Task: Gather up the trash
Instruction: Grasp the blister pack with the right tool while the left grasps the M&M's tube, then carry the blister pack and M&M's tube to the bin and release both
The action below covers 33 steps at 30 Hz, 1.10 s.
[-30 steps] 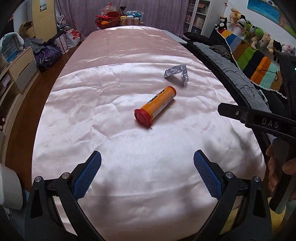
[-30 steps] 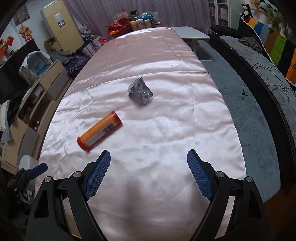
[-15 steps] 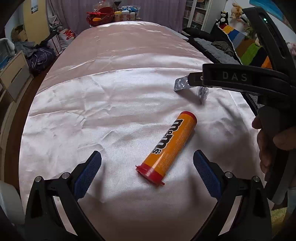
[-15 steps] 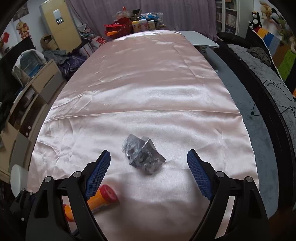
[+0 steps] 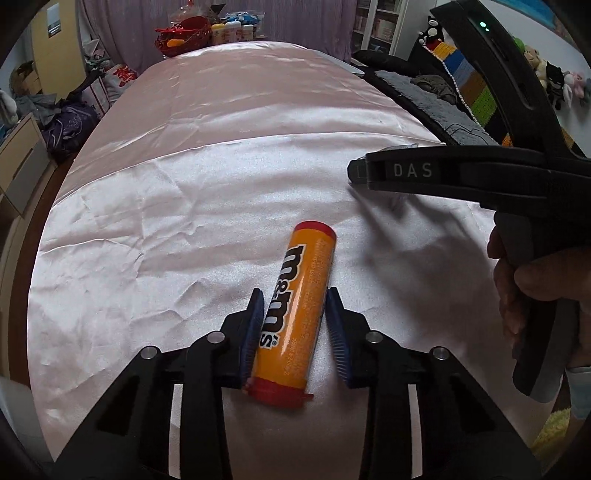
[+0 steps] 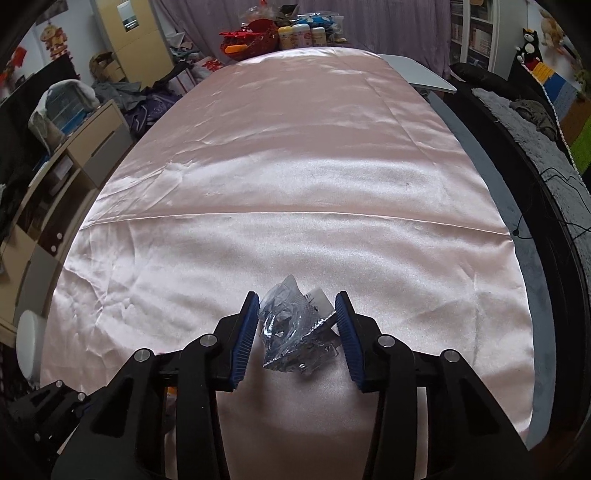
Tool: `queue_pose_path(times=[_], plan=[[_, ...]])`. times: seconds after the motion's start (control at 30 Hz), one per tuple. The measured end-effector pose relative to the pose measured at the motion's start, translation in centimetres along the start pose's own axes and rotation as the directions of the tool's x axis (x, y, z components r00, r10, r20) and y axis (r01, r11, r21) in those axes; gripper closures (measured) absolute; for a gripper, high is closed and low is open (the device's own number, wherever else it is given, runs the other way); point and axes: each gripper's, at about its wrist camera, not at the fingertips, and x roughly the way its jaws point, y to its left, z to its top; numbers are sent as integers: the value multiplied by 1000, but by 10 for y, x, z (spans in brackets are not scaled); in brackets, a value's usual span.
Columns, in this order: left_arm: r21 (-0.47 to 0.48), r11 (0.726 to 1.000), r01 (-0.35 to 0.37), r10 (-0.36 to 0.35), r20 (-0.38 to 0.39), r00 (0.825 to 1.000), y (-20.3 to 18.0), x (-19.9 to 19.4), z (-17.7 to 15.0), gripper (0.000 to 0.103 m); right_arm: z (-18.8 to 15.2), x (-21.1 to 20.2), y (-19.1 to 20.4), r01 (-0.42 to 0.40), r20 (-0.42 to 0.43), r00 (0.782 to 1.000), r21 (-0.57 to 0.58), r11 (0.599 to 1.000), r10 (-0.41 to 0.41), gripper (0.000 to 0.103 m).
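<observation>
Now our left gripper [image 5: 294, 325] has just closed around the candy tube [image 5: 295, 314] and our right gripper [image 6: 297, 334] around the crumpled blister pack [image 6: 293, 332]; both lie on the worktop [image 6: 295, 184], ready for lifting.

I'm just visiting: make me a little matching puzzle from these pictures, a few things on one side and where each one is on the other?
Things:
1. orange candy tube
2. crumpled clear plastic pack
3. red basket

Places:
A. far end of the pink cloth
B. between the left gripper pads
C. between the right gripper pads

Pairs: 1-B, 2-C, 3-A
</observation>
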Motion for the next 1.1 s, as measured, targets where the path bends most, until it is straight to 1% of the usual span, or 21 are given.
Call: queue_pose_path(times=[0.07, 0.17, 0.23, 0.37, 0.53, 0.7, 0.8, 0.97, 1.1], plan=[[-5, 1000, 8, -8, -2, 1000, 1, -3, -3, 76, -4, -7, -3, -3, 6, 1000, -1, 1000, 3, 62], [-32, 999, 30, -31, -8, 999, 3, -10, -10, 77, -11, -23, -8, -8, 22, 1000, 8, 1000, 7, 63], [-39, 999, 32, -32, -6, 999, 3, -18, -15, 77, -16, -38, -9, -20, 37, 999, 13, 1000, 20, 63], [-48, 998, 32, -31, 23, 999, 0, -47, -28, 77, -33, -74, -6, -45, 73, 996, 6, 999, 45, 63], [-51, 998, 37, -34, 56, 998, -6, -91, -50, 77, -63, -121, 1, -70, 105, 992, -11, 998, 70, 63], [-59, 997, 40, -35, 80, 996, -15, -133, -83, 77, -99, -162, 4, -74, 123, 990, -21, 997, 76, 63], [-90, 995, 40, -32, 87, 996, -18, -152, -108, 77, -126, -182, 5, -77, 121, 989, -28, 997, 80, 62], [-117, 992, 44, -36, 71, 997, -26, -168, -155, 77, -173, -202, 8, -64, 102, 992, -39, 997, 68, 62], [-124, 991, 44, -37, 57, 998, -35, -176, -191, 77, -211, -211, 9, -81, 76, 994, -35, 996, 84, 62]])
